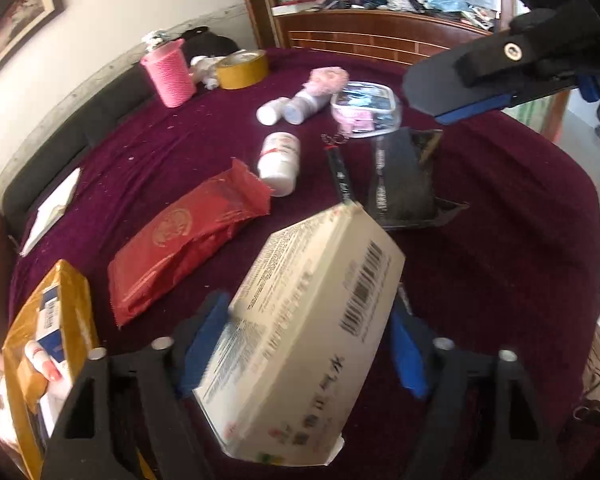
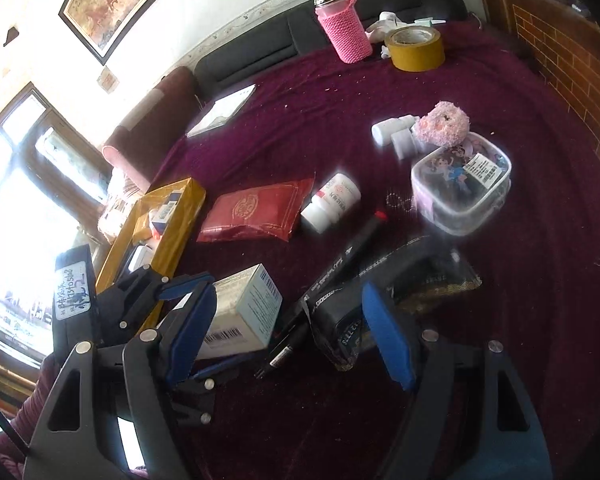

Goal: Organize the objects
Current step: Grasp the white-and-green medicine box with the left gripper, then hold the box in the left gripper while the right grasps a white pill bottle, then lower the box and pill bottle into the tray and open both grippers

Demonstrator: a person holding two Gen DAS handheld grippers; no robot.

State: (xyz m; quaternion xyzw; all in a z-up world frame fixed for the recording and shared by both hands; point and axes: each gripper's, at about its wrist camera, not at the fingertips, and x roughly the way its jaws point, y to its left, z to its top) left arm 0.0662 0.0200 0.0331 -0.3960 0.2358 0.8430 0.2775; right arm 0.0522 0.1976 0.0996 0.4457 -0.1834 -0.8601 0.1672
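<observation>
White box [image 1: 300, 320] held in left gripper [image 1: 300, 344].

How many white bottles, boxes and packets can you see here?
White bottles: 3
Boxes: 3 (gold box, clear box, carton)
Packets: 2 (red packet, black packet)
Total: 8

Crowded to the left of the right tool [image 2: 288, 332], open cloth to its right

Ahead of it lie a black pouch [image 2: 396, 292] and a pen [image 2: 336, 264]; the boxed left tool [image 2: 204, 320] blocks its left side. The maroon surface [image 2: 540, 320] to its right and near side lies bare.
</observation>
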